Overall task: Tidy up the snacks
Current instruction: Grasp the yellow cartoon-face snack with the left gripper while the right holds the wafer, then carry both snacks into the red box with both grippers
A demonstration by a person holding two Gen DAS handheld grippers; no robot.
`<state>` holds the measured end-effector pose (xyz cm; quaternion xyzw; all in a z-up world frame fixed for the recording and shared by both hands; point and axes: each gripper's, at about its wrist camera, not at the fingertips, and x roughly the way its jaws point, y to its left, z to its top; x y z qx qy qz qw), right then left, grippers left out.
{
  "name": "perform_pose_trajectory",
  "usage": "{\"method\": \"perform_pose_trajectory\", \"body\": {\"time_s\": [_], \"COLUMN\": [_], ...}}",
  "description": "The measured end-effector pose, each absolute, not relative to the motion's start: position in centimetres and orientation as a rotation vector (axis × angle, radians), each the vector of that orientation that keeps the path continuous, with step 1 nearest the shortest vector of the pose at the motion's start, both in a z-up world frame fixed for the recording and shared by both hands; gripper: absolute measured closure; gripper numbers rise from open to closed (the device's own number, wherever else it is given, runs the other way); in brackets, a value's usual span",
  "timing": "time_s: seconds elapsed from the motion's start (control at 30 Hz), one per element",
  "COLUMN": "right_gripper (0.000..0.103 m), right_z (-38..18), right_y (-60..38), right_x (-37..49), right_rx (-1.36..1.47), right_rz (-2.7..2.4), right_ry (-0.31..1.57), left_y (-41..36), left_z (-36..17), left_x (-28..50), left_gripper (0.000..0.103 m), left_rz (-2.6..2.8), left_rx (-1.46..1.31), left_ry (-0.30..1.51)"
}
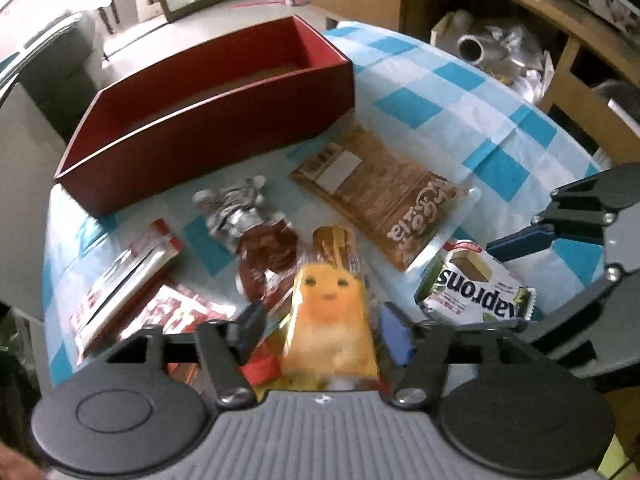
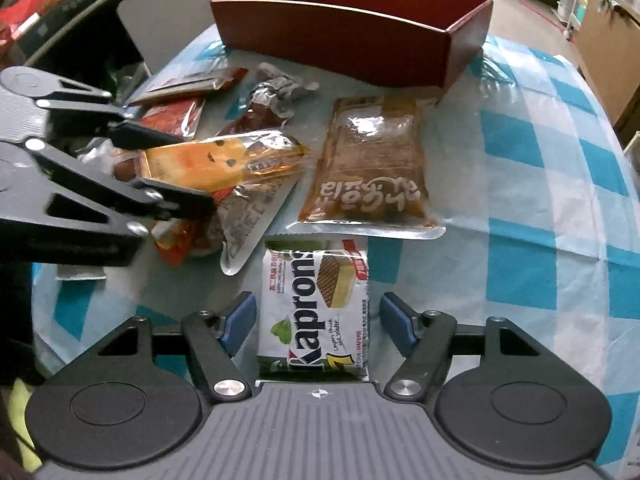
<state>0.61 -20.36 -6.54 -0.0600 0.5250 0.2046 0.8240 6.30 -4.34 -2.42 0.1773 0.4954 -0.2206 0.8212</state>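
Note:
A red open box (image 1: 208,136) stands at the far side of the table; it also shows in the right wrist view (image 2: 360,36). My left gripper (image 1: 320,334) is open around an orange snack pack with a face (image 1: 332,312), which shows in the right wrist view (image 2: 208,158) between the left fingers (image 2: 140,136). My right gripper (image 2: 314,322) is open around a white Kaprons wafer pack (image 2: 316,312), also in the left wrist view (image 1: 472,284). A brown pouch (image 2: 368,168), a foil-topped brown snack (image 1: 248,216) and red packets (image 1: 132,268) lie between.
The round table has a blue-and-white checked cloth (image 2: 540,200). Wooden shelves with clutter (image 1: 500,48) stand beyond the table's right side. A grey chair (image 1: 52,68) is at the far left. A clear triangular pack (image 2: 248,216) lies under the orange pack.

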Motion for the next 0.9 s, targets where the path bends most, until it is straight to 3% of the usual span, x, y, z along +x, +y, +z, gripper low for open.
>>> {"method": "perform_pose_trajectory", "body": {"time_s": [0.07, 0.2, 0.9], "right_gripper": [0.033, 0.037, 0.037], "right_z": [-6.6, -6.7, -2.5], "right_y": [-20.5, -20.4, -23.6], "right_x": [0.5, 0.0, -0.6], "right_rx": [-0.132, -0.153, 0.138], "right_rz": [0.428, 0.421, 0.409], "right_ry": [1.109, 1.095, 0.95], "left_y": [-5.1, -5.9, -0.2], "left_z": [-3.2, -3.3, 2.8], "left_x": [6.7, 6.2, 4.4], "left_gripper": [0.045, 0.071, 0.073], "left_rz": [-0.453, -0.453, -0.42], "left_rx": [0.399, 0.391, -0.04], "left_ry": [1.059, 1.063, 0.97]}}
